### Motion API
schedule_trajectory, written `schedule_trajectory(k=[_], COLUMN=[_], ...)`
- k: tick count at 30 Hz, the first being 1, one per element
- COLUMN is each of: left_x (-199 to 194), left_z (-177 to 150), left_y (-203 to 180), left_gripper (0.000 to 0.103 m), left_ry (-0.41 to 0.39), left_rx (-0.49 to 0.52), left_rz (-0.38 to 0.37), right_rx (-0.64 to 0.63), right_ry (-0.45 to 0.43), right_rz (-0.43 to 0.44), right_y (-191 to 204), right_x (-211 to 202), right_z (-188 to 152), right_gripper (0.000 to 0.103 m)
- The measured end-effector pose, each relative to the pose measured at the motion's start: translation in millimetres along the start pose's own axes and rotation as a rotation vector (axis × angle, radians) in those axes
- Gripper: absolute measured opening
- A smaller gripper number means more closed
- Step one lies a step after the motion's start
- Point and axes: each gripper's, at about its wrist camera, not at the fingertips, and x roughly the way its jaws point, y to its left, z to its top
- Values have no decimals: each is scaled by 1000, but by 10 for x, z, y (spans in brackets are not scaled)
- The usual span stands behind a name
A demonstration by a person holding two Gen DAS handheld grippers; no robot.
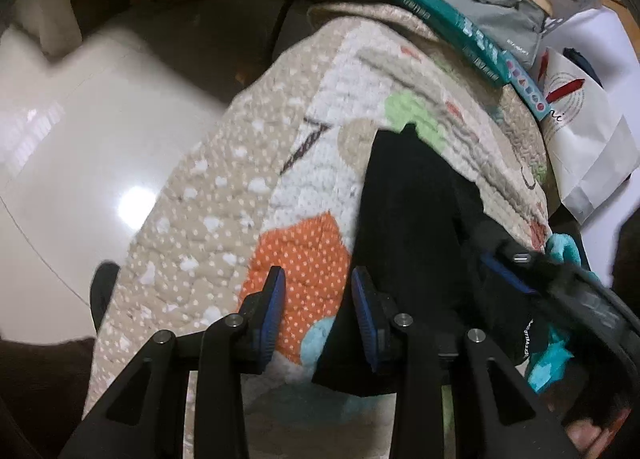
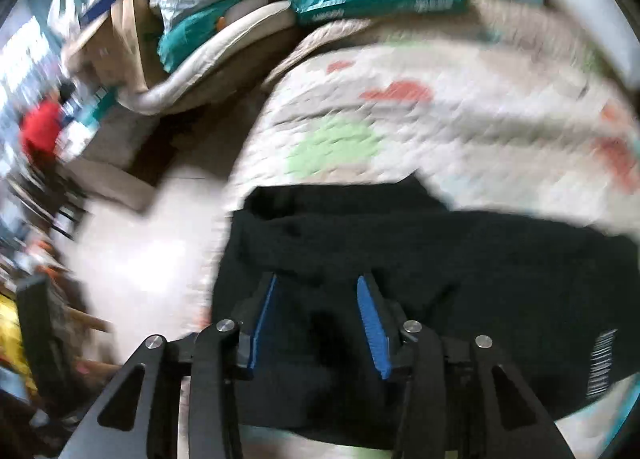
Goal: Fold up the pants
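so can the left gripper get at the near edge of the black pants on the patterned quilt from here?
Probably yes. The left gripper is open with nothing between its pads, and the black pants lie beside its right finger on the patterned quilt, unobstructed.

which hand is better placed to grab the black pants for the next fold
Probably the right. The right gripper hangs open directly over the black pants, cloth lying under both fingers. The left gripper is open mostly over the quilt, only its right-hand finger at the pants' edge.
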Motion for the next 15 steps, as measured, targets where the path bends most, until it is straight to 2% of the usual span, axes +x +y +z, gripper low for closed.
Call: schedule_trajectory(k=[2, 4, 6, 8, 12, 15], left_x=[-10, 33, 62, 74, 23, -33], left_z=[-4, -12, -10, 8, 31, 12], left_y=[-36, -36, -13, 9, 5, -75], left_gripper=[33, 33, 33, 33, 33, 33], left_ry=[-7, 21, 32, 36, 13, -30], left_rx=[23, 22, 15, 4, 10, 64], left_rz=[8, 8, 20, 23, 26, 46], right_rx=[45, 111, 157, 137, 60, 55], right_ry=[37, 97, 58, 15, -77, -140], right_rz=[-21, -72, -41, -92, -157, -205], right_y=[-97, -297, -360, -310, -287, -444], right_x=[140, 338, 257, 79, -383, -728], right_z=[-25, -42, -43, -67, -245, -468], right_gripper=[45, 39, 42, 52, 57, 63])
